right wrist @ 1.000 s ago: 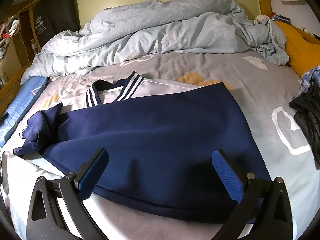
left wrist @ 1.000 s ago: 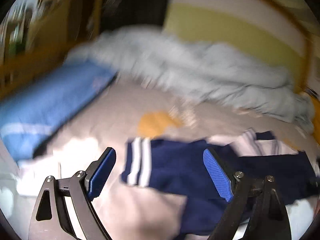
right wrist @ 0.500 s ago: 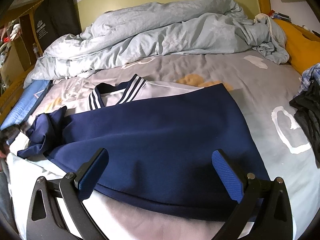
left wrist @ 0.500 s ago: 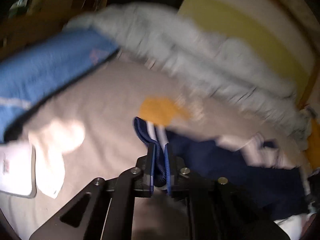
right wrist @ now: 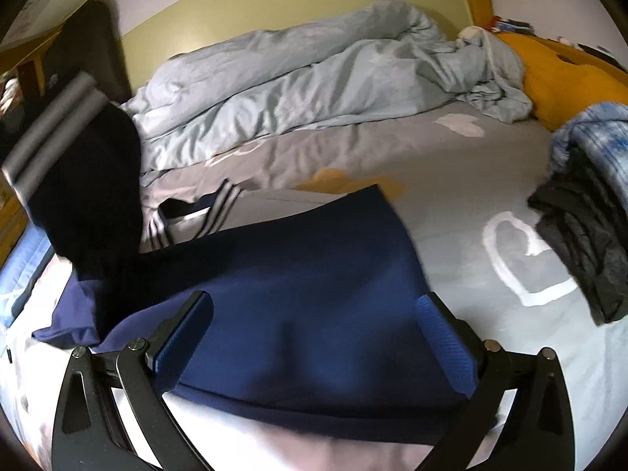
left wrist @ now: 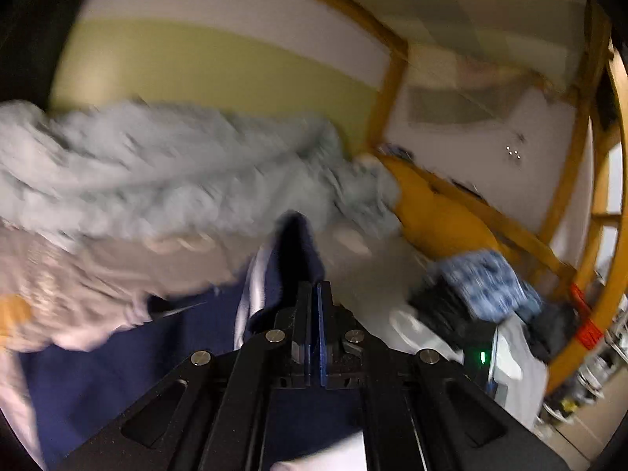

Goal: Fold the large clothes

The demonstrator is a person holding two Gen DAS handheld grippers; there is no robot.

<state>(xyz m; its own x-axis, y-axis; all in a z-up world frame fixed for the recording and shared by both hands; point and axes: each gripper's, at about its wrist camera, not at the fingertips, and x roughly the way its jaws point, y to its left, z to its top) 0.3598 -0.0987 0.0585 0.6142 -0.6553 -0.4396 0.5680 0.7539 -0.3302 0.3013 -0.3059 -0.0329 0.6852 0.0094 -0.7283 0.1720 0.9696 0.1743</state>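
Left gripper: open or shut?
Shut. The left gripper has its blue pads together, pinching a fold of the navy garment.

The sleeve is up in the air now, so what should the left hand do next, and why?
Probably carry the sleeve across and lay it on the blue shirt. The left gripper is shut on the sleeve's end, lifted off the bed, and the shirt's body lies flat. The right gripper hangs open above it.

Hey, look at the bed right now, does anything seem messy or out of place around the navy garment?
Yes. The pale blue duvet lies bunched against the wall, not spread. A loose heap of dark and blue-checked clothes sits at the right edge. The navy garment lies flat except its sleeve, pinched up in the left tongs.
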